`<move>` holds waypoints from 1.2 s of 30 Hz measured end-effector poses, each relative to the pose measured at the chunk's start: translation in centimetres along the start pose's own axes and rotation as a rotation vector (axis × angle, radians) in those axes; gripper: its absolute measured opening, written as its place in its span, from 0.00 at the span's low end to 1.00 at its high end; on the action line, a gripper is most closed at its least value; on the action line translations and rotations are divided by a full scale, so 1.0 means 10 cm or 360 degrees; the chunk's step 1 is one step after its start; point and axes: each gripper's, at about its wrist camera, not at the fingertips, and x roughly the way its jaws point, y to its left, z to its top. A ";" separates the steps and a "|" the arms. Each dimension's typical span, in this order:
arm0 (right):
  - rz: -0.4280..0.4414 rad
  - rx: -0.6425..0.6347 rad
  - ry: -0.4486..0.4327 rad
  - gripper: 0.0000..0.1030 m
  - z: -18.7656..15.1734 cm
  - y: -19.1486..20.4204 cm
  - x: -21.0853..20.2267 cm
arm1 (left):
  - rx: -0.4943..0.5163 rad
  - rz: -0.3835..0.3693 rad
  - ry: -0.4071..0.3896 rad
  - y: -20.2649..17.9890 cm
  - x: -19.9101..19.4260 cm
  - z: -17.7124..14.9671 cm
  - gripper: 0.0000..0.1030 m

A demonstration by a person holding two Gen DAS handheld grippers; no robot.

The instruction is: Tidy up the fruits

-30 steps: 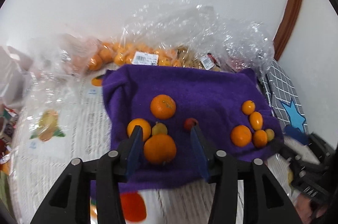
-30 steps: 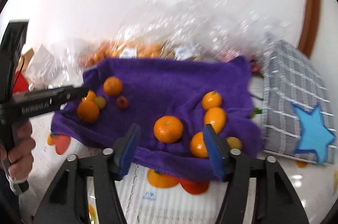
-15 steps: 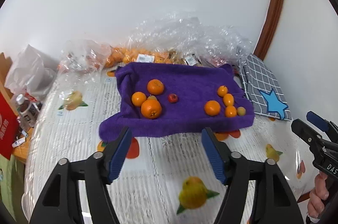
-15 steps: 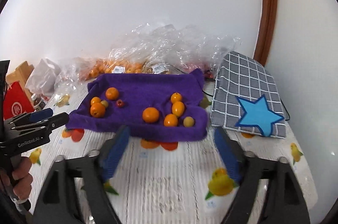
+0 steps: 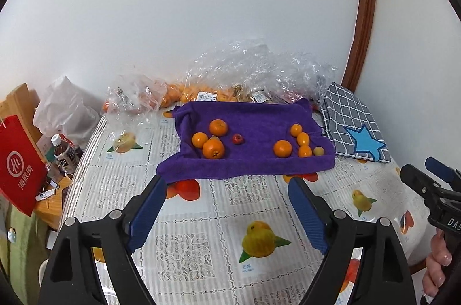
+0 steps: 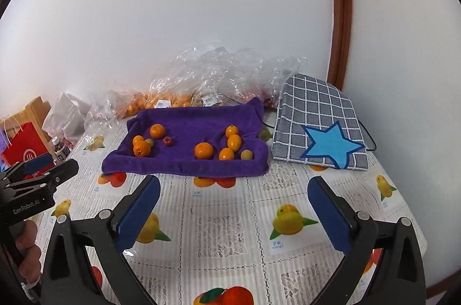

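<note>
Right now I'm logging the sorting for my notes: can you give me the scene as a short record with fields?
surface: table with fruit-print cloth
sorting mat: purple towel
left group: three oranges, a small greenish fruit, one small red fruit
right group: four orange fruits, one small yellowish fruit
behind: clear plastic bags with more oranges
right of towel: checked cloth with blue star
left tongs: opening, nothing between
right tongs: opening, nothing between

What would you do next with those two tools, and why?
Probably bring the left tool forward to the small red fruit, which lies alone on the purple towel between an orange cluster and another cluster. It looks like the odd one out. Both tools hang over the tablecloth short of the towel, jaws opening, nothing between them.
</note>
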 end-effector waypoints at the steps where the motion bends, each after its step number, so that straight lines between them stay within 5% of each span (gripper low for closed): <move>1: -0.0001 0.0002 0.0004 0.98 0.00 0.00 -0.01 | 0.0002 0.0004 -0.0002 0.00 0.00 0.00 0.83; 36: -0.0036 0.0060 -0.0002 0.98 -0.04 -0.09 -0.11 | -0.0014 0.0056 -0.0021 0.00 -0.09 -0.01 0.83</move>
